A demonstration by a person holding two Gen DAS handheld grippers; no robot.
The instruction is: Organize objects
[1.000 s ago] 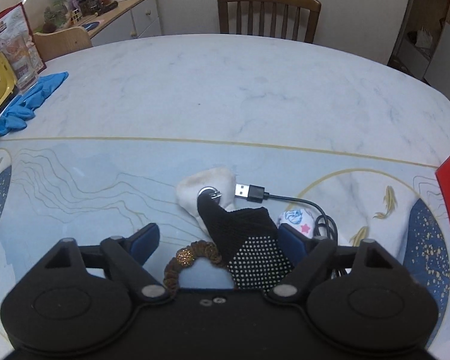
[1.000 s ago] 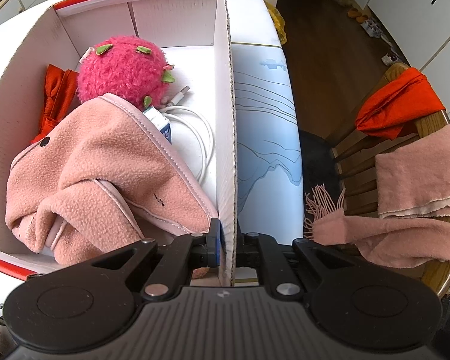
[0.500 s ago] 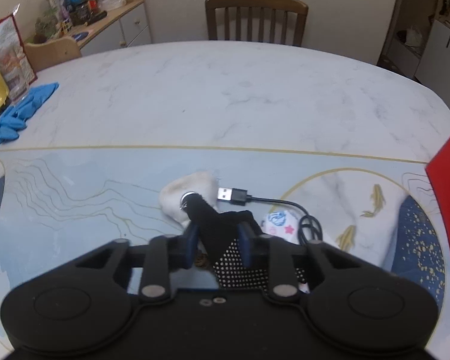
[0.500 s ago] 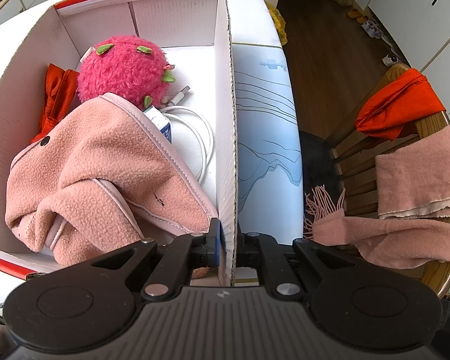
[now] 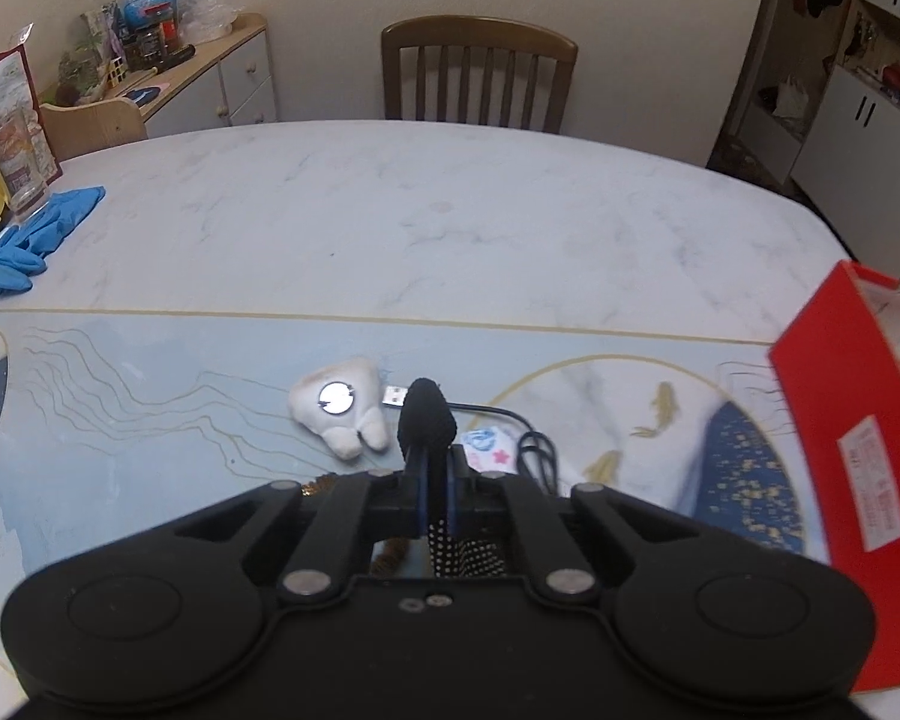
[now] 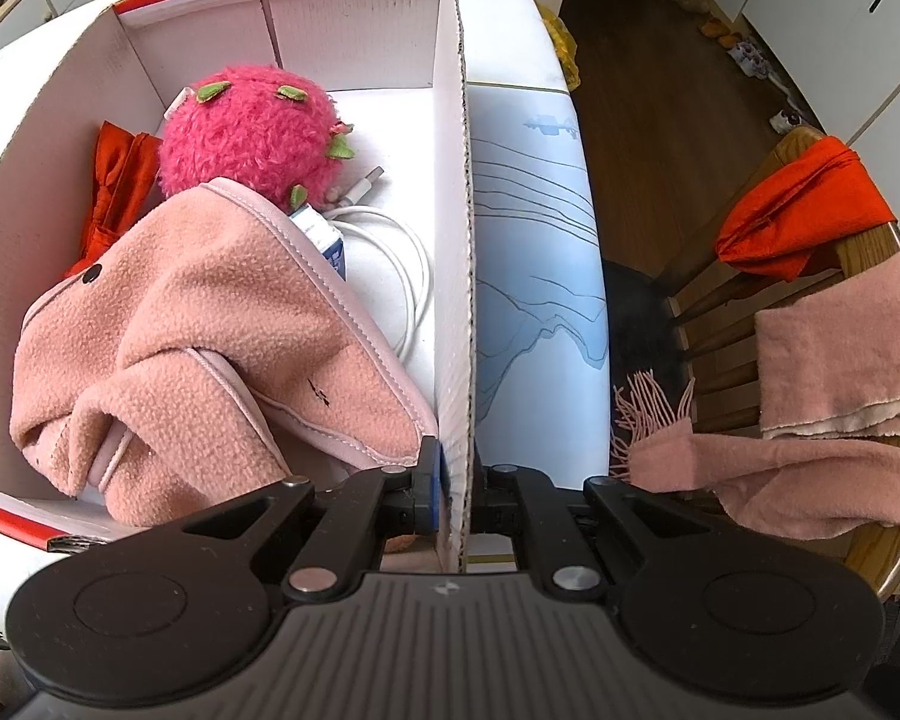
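Observation:
My left gripper [image 5: 433, 495] is shut on a black dotted glove [image 5: 426, 420] and holds it above the table. Below on the mat lie a white tooth-shaped plush [image 5: 342, 414], a black USB cable [image 5: 510, 426], a small white patterned item [image 5: 486, 441] and a brown beaded ring [image 5: 390, 552]. My right gripper [image 6: 456, 486] is shut on the side wall of the red-and-white box [image 6: 453, 240]. The box holds a pink fleece garment [image 6: 210, 348], a pink dragon-fruit plush [image 6: 252, 126], a white cable [image 6: 402, 264] and red cloth [image 6: 120, 180]. The box's red outside [image 5: 858, 420] shows at right in the left wrist view.
Blue gloves [image 5: 36, 234] and packets lie at the table's far left. A wooden chair [image 5: 480, 72] stands behind the table. To the right of the box, a chair [image 6: 810, 330] carries a pink scarf [image 6: 810, 432] and orange cloth [image 6: 804, 216].
My left gripper closed on the black glove and lifted it off the table. The tooth plush is now uncovered. The right gripper and box have not moved.

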